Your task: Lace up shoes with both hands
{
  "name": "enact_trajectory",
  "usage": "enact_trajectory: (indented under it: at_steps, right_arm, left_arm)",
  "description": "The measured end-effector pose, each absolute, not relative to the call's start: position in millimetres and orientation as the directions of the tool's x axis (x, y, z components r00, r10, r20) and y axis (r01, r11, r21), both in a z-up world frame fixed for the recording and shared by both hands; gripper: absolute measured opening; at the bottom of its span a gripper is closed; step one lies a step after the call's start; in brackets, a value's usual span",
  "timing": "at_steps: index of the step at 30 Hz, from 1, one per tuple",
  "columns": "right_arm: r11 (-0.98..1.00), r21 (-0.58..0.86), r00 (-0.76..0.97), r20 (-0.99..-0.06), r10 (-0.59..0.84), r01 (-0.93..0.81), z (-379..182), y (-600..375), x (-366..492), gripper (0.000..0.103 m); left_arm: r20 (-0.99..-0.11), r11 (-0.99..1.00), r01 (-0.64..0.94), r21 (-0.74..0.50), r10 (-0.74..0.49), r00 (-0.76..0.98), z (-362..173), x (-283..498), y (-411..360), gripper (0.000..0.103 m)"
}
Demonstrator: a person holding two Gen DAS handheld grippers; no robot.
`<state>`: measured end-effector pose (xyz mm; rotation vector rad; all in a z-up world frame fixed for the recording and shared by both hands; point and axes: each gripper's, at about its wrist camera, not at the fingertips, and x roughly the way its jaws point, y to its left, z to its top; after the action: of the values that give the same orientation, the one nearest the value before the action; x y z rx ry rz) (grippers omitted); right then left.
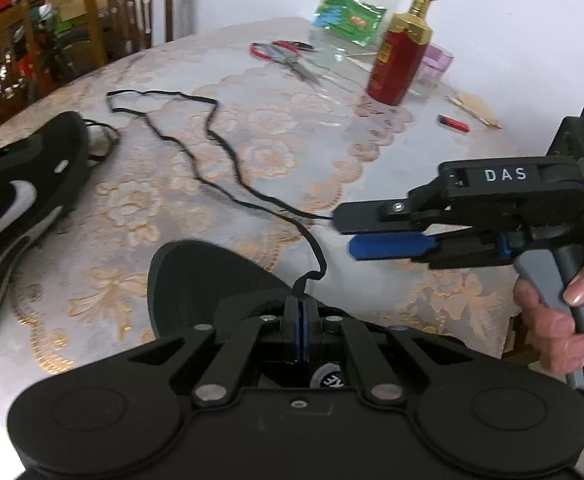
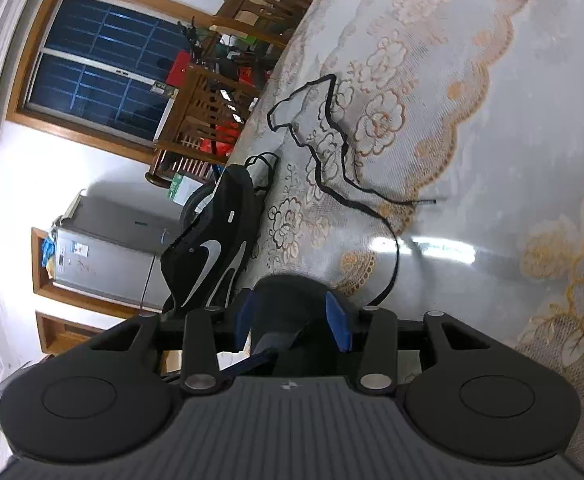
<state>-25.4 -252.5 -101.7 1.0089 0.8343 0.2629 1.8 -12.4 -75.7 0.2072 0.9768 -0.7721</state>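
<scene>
Thin black shoelace (image 1: pixel 227 160): pinched in closed left fingers (image 1: pixel 302 312) above black shoe toe (image 1: pixel 195 276); right fingers (image 1: pixel 376 228) parted, empty, just beside lace.

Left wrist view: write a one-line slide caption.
Left claw shut on black lace at the near shoe; right claw open beside it.
</scene>
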Motion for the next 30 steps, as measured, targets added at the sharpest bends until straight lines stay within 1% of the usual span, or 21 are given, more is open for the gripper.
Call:
enact_trajectory:
  at_steps: [5,9,14,16,18,20,22,24,25,26,27,30]
  right_arm:
    - [0.572,0.804,0.634,-0.53,0.563,0.164,-100,-245,-24,0.045]
    - [0.635,0.765,0.6,-0.558,0.573,0.105,-90,-235,-30,0.045]
    - [0.686,0.726,0.572,-0.585,0.575,0.053,-86,-229,-33,0.045]
    - [0.684,0.727,0.571,-0.588,0.573,0.062,-87,-230,-31,0.045]
    - [0.684,0.727,0.572,-0.588,0.572,0.063,-87,-232,-30,0.045]
    - [0.685,0.726,0.572,-0.589,0.571,0.063,-87,-233,-29,0.045]
    - [0.687,0.724,0.571,-0.591,0.57,0.063,-87,-234,-30,0.045]
    - [0.685,0.725,0.571,-0.592,0.569,0.069,-87,-235,-31,0.045]
    - [0.683,0.727,0.568,-0.593,0.571,0.071,-87,-235,-31,0.045]
    - [0.682,0.728,0.564,-0.594,0.574,0.073,-88,-235,-31,0.045]
    - [0.68,0.729,0.561,-0.595,0.576,0.074,-88,-234,-32,0.045]
    - [0.702,0.709,0.545,-0.612,0.573,0.058,-85,-230,-36,0.045]
  left_arm:
    - [-0.84,0.749,0.64,-0.175,-0.452,0.3,-78,-1,-9,0.002]
    - [-0.841,0.749,0.627,-0.214,-0.468,0.272,-61,-18,-5,0.0]
    - [-0.857,0.762,0.624,-0.171,-0.428,0.288,-63,-17,-6,0.001]
    - [-0.864,0.768,0.616,-0.173,-0.419,0.28,-70,-8,-8,0.006]
    - [-0.869,0.772,0.611,-0.178,-0.415,0.271,-77,0,-11,0.02]
    - [-0.866,0.765,0.615,-0.191,-0.426,0.262,-83,6,-14,0.03]
    - [-0.865,0.757,0.621,-0.202,-0.436,0.25,-87,10,-18,0.03]
    - [-0.862,0.75,0.627,-0.213,-0.446,0.241,-91,12,-20,0.025]
    - [-0.859,0.749,0.626,-0.218,-0.452,0.242,-93,12,-20,0.02]
    - [-0.855,0.752,0.62,-0.225,-0.457,0.244,-94,13,-20,0.006]
    - [-0.852,0.759,0.607,-0.237,-0.462,0.245,-96,15,-19,0.002]
    - [-0.841,0.776,0.565,-0.28,-0.482,0.247,-99,20,-14,0.002]
